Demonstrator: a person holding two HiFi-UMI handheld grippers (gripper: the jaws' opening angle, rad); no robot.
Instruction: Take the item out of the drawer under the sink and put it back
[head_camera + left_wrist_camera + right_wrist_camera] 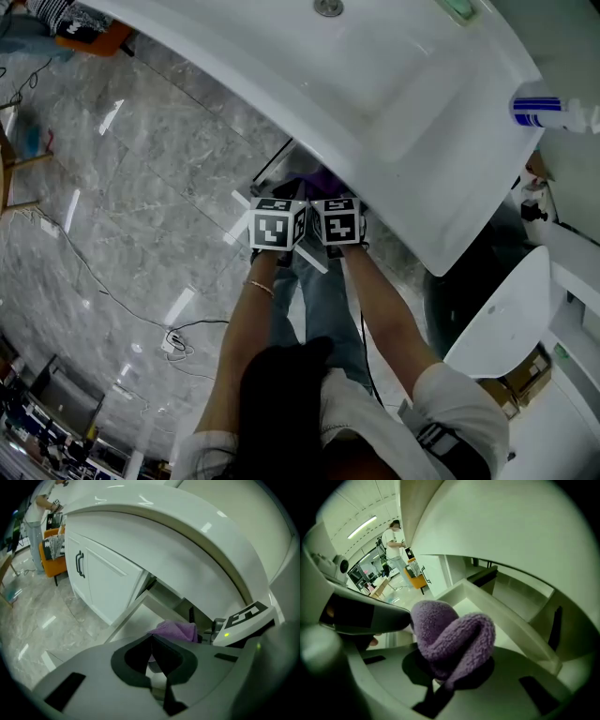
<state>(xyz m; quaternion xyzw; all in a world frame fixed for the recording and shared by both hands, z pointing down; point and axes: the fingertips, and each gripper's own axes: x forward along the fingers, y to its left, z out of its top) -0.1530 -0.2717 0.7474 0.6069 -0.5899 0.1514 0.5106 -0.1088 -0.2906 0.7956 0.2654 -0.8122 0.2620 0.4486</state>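
R gripper (440, 674) was clamped on the purple cloth (452, 637), which bulged up out of the jaws. It was held over the open drawer (513, 627) under the sink (394, 103), w/ the drawer rim running off at 2 o'clock of the cloth. L gripper (151, 641) sat just beside at 9 o'clock, fingers together, nothing btwn them. Step, prob.: cloth out, put-back pending. Next move: lower cloth inside the drawer walls, then part the jaws. L was free to push the drawer shut.

Two tools (151, 639) (440, 679), one cloth (450, 639), seemingly one drawer (511, 625).
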